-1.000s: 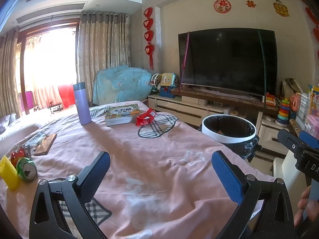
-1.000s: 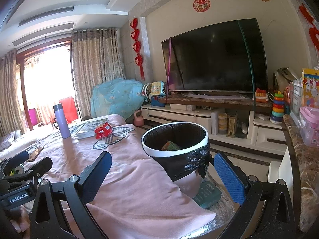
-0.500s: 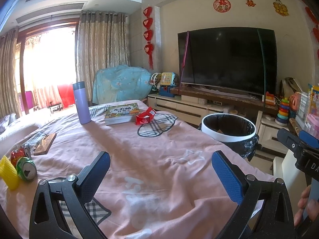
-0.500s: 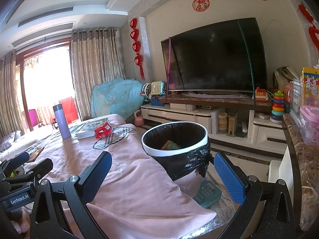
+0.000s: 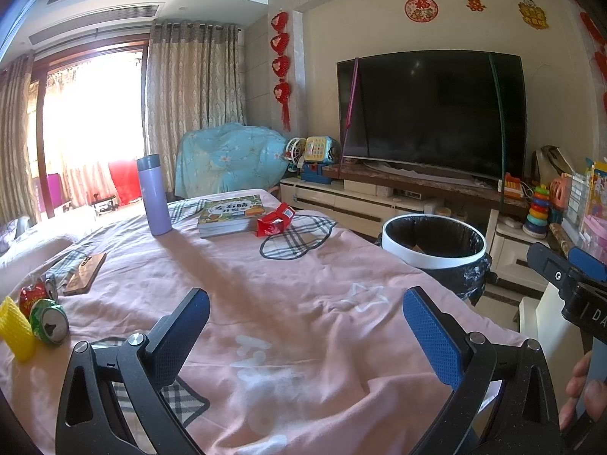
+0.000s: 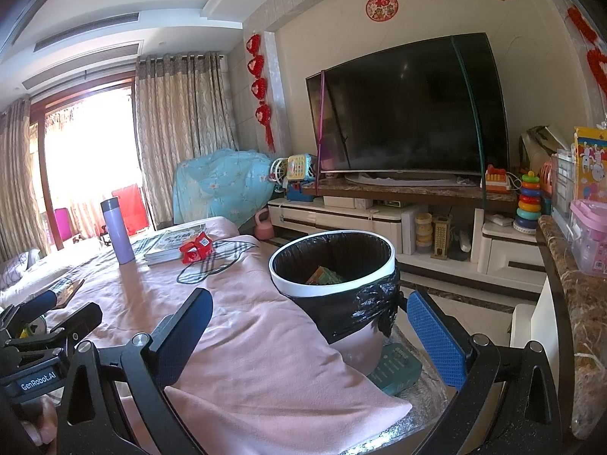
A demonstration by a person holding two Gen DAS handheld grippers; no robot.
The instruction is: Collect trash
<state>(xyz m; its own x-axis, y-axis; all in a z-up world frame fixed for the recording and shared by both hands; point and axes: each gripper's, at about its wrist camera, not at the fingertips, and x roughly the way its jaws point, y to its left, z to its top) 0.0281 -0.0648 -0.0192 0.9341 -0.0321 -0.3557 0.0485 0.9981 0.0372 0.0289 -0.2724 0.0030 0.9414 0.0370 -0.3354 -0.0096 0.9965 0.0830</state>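
- Both tools, left (image 5: 303,326) and right (image 6: 307,322), gape empty.
- Crushed cans (image 5: 43,313) lie near left on the worktop (image 5: 265,284): light, dented, slippery; pinch across the body.
- Bin (image 6: 334,276) stands right.

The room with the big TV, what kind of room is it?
Most likely a home living room: a big television stands on a low cabinet, curtains hang by the bright window, and stacking-ring toys stand nearby.

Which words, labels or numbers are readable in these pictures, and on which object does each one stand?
"GenRobot.AI": on the left gripper body.
"DA", cut off at the frame edge: on the right gripper body.
Book cover title: too blurred to read.
Red wall decorations: characters too small to read.
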